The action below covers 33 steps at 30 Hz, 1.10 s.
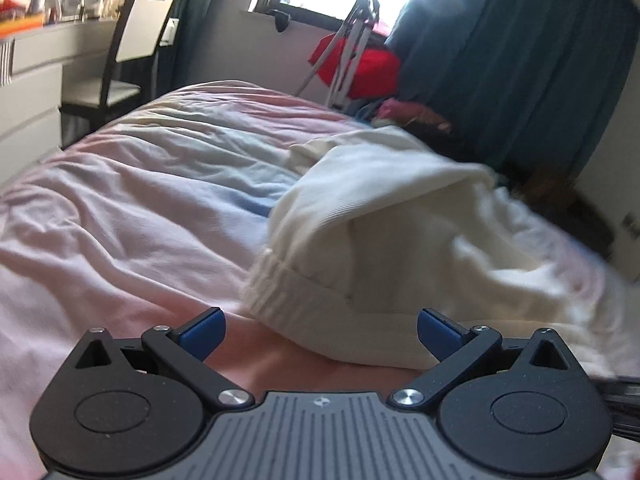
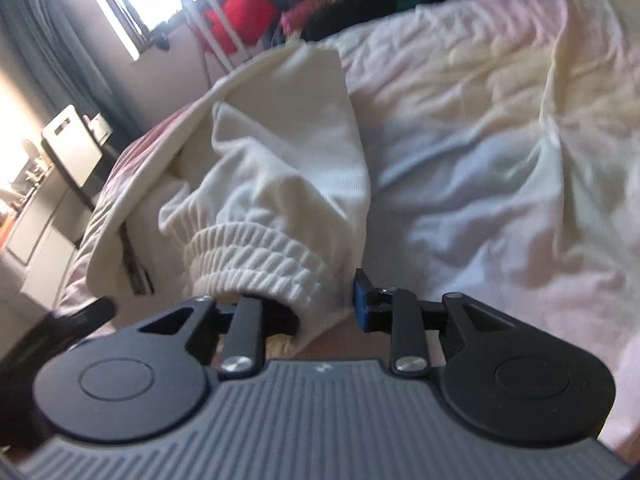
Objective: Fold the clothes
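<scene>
A cream garment [image 1: 384,216] lies bunched on the pink and pale blue duvet [image 1: 140,184], its ribbed cuff [image 1: 288,296] turned toward me. My left gripper [image 1: 320,336] hovers just in front of that cuff, open, with nothing between its blue pads [image 1: 202,334]. In the right wrist view another ribbed cuff [image 2: 256,256] of the garment [image 2: 288,128] sits between the fingers of my right gripper [image 2: 320,304]. The left finger is hidden inside the cuff's mouth. The right blue pad [image 2: 362,300] stands just beside the cuff's edge, not squeezing it.
A white-backed chair [image 1: 140,28] and a pale desk with drawers [image 1: 32,64] stand beyond the bed's far left. Red cloth on a white drying rack [image 1: 360,64] and dark teal curtains [image 1: 500,60] are behind the bed. Rumpled duvet [image 2: 500,160] spreads to the right.
</scene>
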{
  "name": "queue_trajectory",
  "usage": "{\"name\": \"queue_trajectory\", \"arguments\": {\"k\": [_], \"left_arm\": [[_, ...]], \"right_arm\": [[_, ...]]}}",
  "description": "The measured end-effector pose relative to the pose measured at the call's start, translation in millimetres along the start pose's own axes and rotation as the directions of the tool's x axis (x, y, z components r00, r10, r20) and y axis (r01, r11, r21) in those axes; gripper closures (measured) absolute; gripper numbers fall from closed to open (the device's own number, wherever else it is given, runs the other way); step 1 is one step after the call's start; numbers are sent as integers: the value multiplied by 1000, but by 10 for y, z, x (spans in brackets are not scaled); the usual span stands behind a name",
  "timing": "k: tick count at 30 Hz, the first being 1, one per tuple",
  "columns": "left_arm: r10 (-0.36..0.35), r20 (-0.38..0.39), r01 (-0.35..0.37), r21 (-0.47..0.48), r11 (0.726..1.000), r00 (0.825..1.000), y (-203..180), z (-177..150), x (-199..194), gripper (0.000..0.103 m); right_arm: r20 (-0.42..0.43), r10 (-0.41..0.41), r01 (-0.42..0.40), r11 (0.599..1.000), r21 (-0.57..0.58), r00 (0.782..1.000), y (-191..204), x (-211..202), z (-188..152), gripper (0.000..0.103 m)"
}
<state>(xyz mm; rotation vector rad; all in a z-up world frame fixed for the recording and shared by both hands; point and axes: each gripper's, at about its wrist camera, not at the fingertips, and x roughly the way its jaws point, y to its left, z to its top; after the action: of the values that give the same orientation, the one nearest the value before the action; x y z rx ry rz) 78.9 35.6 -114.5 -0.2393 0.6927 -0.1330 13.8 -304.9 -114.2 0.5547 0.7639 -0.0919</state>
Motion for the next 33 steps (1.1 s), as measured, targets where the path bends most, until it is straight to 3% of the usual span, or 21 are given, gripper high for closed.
{"name": "queue_trajectory", "arguments": {"k": [2, 3, 4, 8, 12, 14, 18, 20, 23, 27, 29, 31, 33], "left_arm": [[38, -11, -37, 31, 999, 999, 31, 19, 141, 1], [57, -20, -56, 47, 997, 998, 33, 22, 207, 1], [64, -31, -62, 66, 996, 997, 28, 7, 250, 1], [125, -36, -117, 167, 979, 992, -12, -31, 376, 5], [100, -18, -95, 183, 979, 995, -23, 54, 429, 9], [66, -16, -62, 183, 981, 998, -20, 125, 457, 30], [38, -55, -23, 250, 968, 998, -36, 302, 536, 49], [10, -49, -1, 197, 980, 999, 78, 398, 522, 64], [-48, -21, 49, 56, 997, 999, 305, 574, 460, 76], [-132, 115, 138, -38, 990, 984, 549, 905, 324, 80], [-149, 181, 165, -77, 983, 972, 678, 1050, 276, 81], [-154, 213, 181, -112, 977, 965, 806, 1100, 296, 81], [-136, 207, 164, -123, 979, 969, 898, 1060, 396, 81]], "right_arm": [[-52, 57, -54, 996, 67, 997, -150, -27, -8, 47], [-74, 92, -85, 992, 95, 993, -218, -49, -11, 31], [-86, 130, -120, 986, 114, 988, -288, -73, 1, 24], [-31, 190, -182, 968, 173, 981, -448, -186, 75, 24], [27, 219, -219, 938, 268, 975, -578, -167, 114, 24], [41, 219, -221, 925, 309, 975, -656, -112, 120, 24], [40, 248, -243, 884, 400, 968, -827, 31, 81, 24], [35, 264, -252, 863, 438, 964, -878, 108, 58, 24], [14, 301, -274, 845, 459, 954, -832, 243, 17, 24], [-5, 351, -308, 829, 466, 936, -729, 428, -55, 24], [-28, 350, -301, 842, 447, 936, -646, 516, -88, 24], [-41, 346, -300, 861, 410, 937, -564, 558, -97, 24], [-46, 364, -323, 873, 367, 930, -476, 574, -89, 25]]}}
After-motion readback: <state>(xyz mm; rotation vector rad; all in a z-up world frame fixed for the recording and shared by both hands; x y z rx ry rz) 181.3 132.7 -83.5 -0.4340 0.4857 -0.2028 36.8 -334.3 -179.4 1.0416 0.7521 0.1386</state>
